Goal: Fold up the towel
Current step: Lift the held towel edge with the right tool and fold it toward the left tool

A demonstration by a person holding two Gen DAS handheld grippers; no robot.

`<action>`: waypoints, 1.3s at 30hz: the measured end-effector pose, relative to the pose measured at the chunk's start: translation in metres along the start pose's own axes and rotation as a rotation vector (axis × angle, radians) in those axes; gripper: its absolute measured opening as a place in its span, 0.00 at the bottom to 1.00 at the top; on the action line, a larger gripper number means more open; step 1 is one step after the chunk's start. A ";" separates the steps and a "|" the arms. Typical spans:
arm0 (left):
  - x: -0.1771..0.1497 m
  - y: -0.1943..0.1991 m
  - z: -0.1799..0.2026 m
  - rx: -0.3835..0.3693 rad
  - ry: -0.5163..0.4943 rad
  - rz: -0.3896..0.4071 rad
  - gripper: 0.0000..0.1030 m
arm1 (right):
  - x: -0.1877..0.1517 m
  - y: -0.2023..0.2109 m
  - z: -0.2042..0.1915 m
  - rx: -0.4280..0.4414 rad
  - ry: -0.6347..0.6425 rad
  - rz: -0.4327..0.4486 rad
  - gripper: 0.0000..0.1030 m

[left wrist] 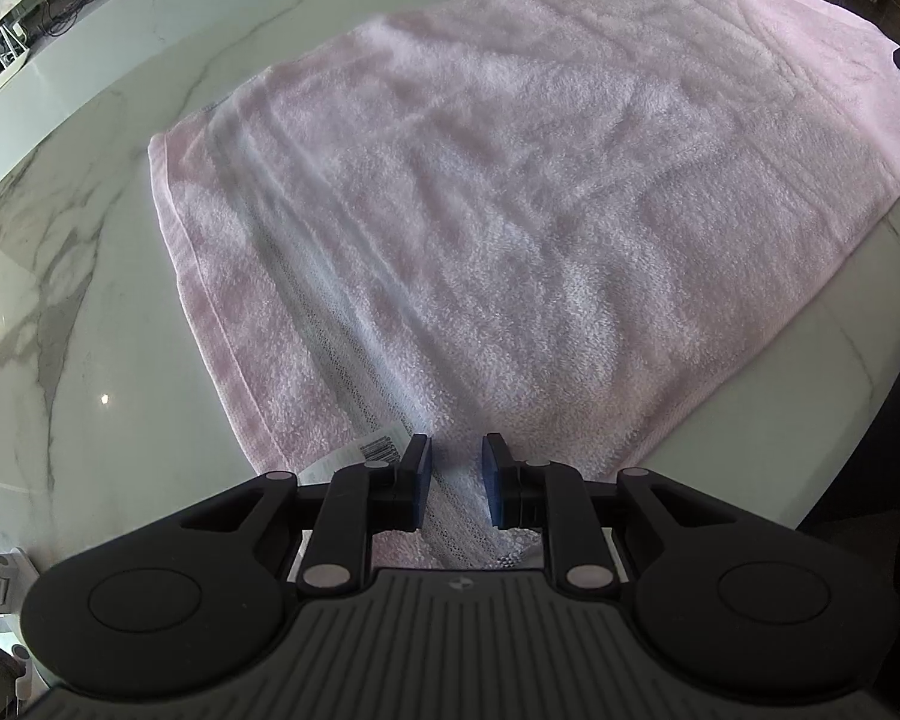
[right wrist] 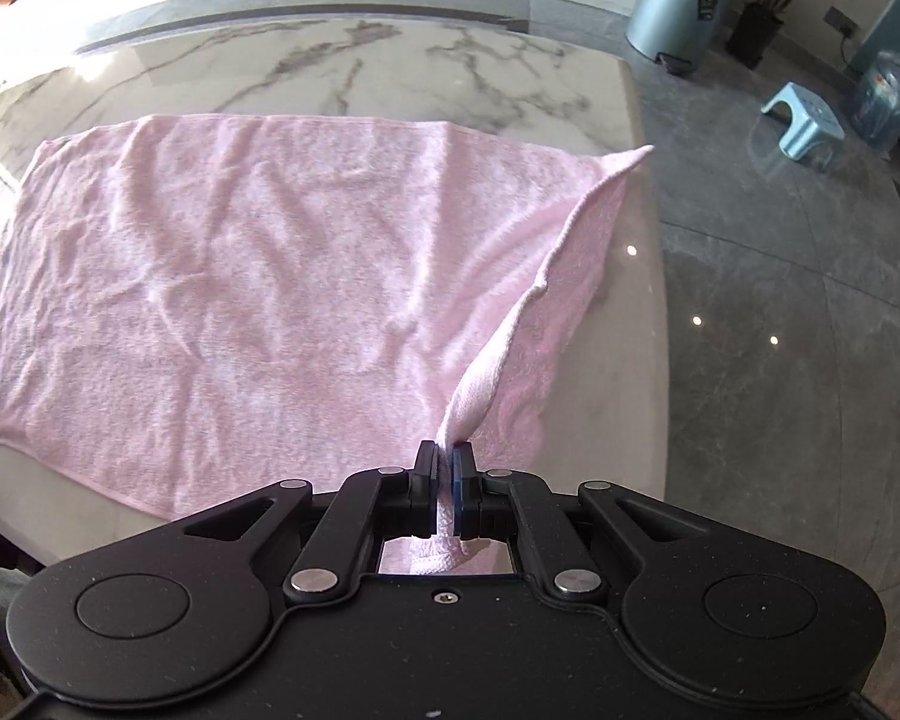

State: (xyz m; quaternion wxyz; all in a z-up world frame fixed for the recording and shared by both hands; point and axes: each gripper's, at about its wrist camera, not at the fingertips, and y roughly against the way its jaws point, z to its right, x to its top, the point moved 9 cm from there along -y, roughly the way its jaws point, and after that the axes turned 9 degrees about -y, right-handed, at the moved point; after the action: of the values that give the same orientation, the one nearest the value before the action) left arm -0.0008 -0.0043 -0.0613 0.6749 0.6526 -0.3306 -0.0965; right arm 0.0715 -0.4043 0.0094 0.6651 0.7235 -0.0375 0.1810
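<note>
I see the pink terry towel (right wrist: pixel 258 276) lying flat on the marble counter (right wrist: pixel 390 66). My right tool (right wrist: pixel 445 468) is clamped on its lifted corner; my left tool (left wrist: pixel 456 468) stands slightly apart over the woven band.

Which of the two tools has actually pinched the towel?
The right tool: its pads clamp the pink terry towel's lifted corner. The left tool stands slightly apart.
</note>
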 end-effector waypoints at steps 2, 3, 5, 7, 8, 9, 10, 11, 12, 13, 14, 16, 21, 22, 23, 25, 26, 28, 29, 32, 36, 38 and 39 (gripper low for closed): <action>-0.001 0.000 0.000 -0.003 0.006 0.006 0.17 | 0.003 0.005 -0.024 0.055 0.020 0.003 0.02; -0.001 0.000 0.000 -0.003 0.008 0.007 0.17 | 0.004 0.007 -0.037 0.080 0.033 0.005 0.02; 0.000 0.000 0.000 -0.004 0.010 0.008 0.17 | 0.004 0.012 -0.064 0.134 0.062 0.005 0.02; 0.000 0.000 0.000 -0.002 0.009 0.007 0.17 | 0.003 0.016 -0.093 0.188 0.094 0.004 0.02; 0.000 0.000 0.000 -0.002 0.011 0.006 0.17 | 0.002 0.017 -0.104 0.207 0.109 0.001 0.02; 0.000 0.001 0.000 -0.001 0.012 0.007 0.17 | 0.002 0.015 -0.117 0.230 0.126 -0.001 0.02; 0.000 0.001 0.001 0.000 0.013 0.007 0.17 | 0.002 0.012 -0.131 0.253 0.143 -0.004 0.03; 0.000 0.001 0.001 0.001 0.013 0.008 0.17 | 0.002 0.010 -0.145 0.276 0.160 -0.006 0.02; 0.000 0.001 0.001 0.002 0.015 0.008 0.17 | 0.001 0.009 -0.159 0.302 0.175 -0.009 0.02; 0.000 0.001 0.001 0.002 0.016 0.009 0.17 | 0.000 0.008 -0.170 0.321 0.182 -0.008 0.02; -0.001 0.002 0.001 0.002 0.017 0.011 0.17 | -0.001 0.007 -0.181 0.342 0.187 -0.008 0.02; -0.001 0.002 0.001 0.003 0.018 0.014 0.17 | 0.000 0.004 -0.205 0.405 0.185 -0.008 0.02; 0.000 0.001 0.001 0.001 0.020 0.021 0.17 | 0.001 -0.004 -0.253 0.535 0.176 -0.019 0.03; 0.000 0.001 0.001 0.000 0.020 0.022 0.17 | 0.000 -0.007 -0.261 0.549 0.179 -0.025 0.03; 0.000 0.001 0.001 0.000 0.019 0.023 0.17 | -0.002 -0.011 -0.268 0.555 0.184 -0.032 0.03; 0.000 0.001 0.001 -0.002 0.020 0.025 0.17 | -0.006 -0.024 -0.282 0.562 0.194 -0.059 0.03; 0.000 0.001 0.001 -0.003 0.021 0.027 0.17 | -0.007 -0.029 -0.286 0.558 0.195 -0.068 0.03; 0.000 0.002 0.001 -0.003 0.021 0.029 0.17 | -0.011 -0.045 -0.292 0.553 0.188 -0.098 0.03; 0.000 0.002 0.001 -0.003 0.021 0.031 0.17 | -0.012 -0.052 -0.294 0.550 0.183 -0.109 0.03; 0.000 0.001 0.001 -0.003 0.019 0.034 0.17 | -0.017 -0.068 -0.296 0.531 0.178 -0.137 0.03; 0.001 0.002 0.002 -0.003 0.013 0.035 0.17 | -0.024 -0.082 -0.297 0.501 0.190 -0.157 0.03; 0.001 0.002 0.002 -0.004 0.011 0.035 0.17 | -0.027 -0.088 -0.298 0.485 0.202 -0.163 0.03; 0.001 0.002 0.002 -0.005 0.010 0.035 0.17 | -0.029 -0.090 -0.299 0.473 0.213 -0.163 0.03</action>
State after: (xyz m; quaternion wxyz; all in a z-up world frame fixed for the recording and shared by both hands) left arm -0.0020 -0.0059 -0.0595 0.6798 0.6454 -0.3385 -0.0821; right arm 0.0075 -0.1074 -0.0701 0.4902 0.8363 0.1344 0.2056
